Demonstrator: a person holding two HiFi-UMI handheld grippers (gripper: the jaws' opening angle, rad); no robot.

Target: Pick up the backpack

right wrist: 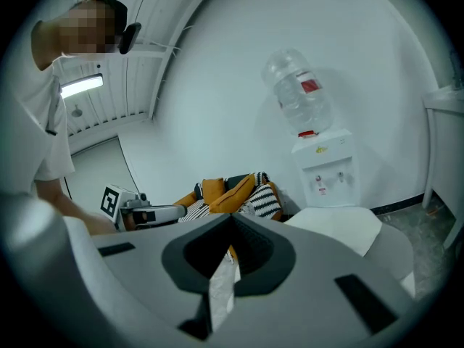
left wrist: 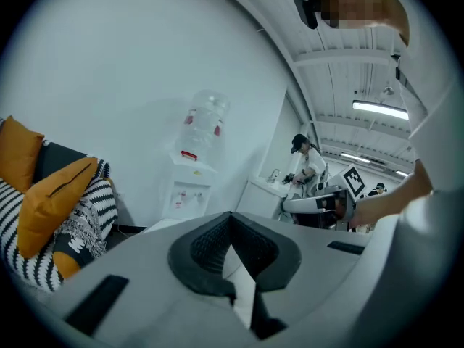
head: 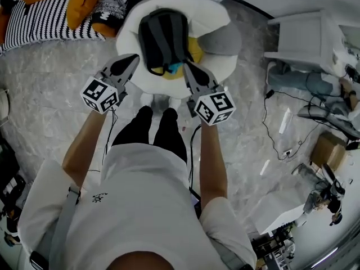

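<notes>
A black and grey backpack (head: pixel 163 40) lies on a round white chair (head: pixel 132 72) straight ahead in the head view, with yellow and teal bits at its near end. My left gripper (head: pixel 134 58) hovers at the chair's left rim, jaws shut and empty. On the other side my right gripper (head: pixel 187 66) sits just off the backpack's near right corner, also shut with nothing held. The backpack is hidden in both gripper views, where only the shut left gripper (left wrist: pixel 233 258) and the shut right gripper (right wrist: pixel 226 256) fill the lower half.
A striped sofa with orange cushions (head: pixel 56 10) stands at the back left. A water dispenser (left wrist: pixel 194 162) stands against the white wall. A grey cushion (head: pixel 222 38) rests on the chair's right. White furniture (head: pixel 304 41), cables and clutter crowd the right side. Other people stand in the background.
</notes>
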